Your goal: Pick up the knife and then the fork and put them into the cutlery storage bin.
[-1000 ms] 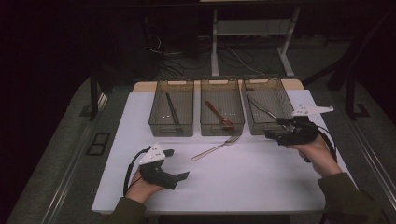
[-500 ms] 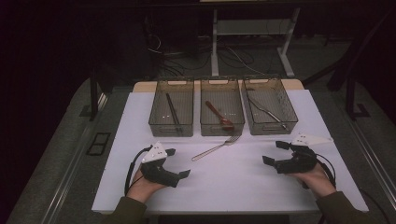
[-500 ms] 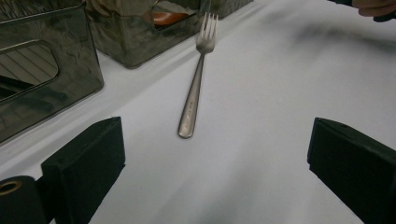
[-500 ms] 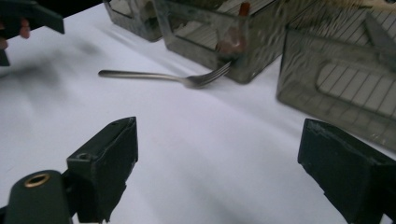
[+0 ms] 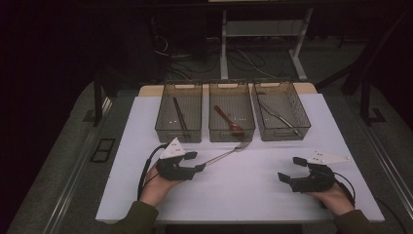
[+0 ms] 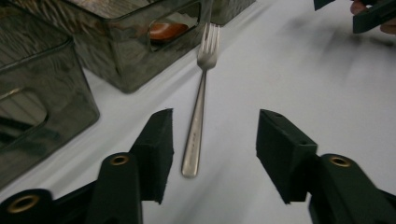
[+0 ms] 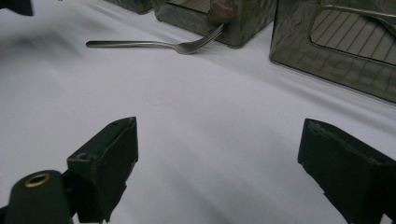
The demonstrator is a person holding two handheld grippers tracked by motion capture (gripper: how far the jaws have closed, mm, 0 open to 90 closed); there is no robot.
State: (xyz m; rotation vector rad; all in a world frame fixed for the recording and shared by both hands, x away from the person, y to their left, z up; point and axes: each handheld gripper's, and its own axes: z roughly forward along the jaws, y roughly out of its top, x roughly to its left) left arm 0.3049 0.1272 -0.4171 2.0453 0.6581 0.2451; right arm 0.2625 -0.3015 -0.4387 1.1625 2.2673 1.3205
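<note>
The left gripper [image 5: 196, 162] lay low over the white table [image 5: 253, 195], its jaws set on either side of the handle end of the fork [image 5: 228, 154]. In the left gripper view the fork [image 6: 198, 112] ran straight away from the camera between the two black jaws, nearer the left one, with a gap visible on each side. The jaws had just been closing around the handle, but the pads did not yet press on it. The fork lay flat on the table, its tines just beside the front wall of the middle bin [image 5: 232, 135], which held a brown spoon [image 5: 229, 120]. The left bin [image 5: 178, 131] held a dark, slender utensil, and the right bin [image 5: 282, 131] held a metal utensil; their kinds could not be told. The right gripper [image 5: 292, 170] rested low over the table at the right, well apart from the fork, with its jaws spread wide and nothing between them. In the right gripper view the fork [image 7: 154, 45] lay crosswise farther off, tines toward the middle bin [image 7: 215, 18].
</note>
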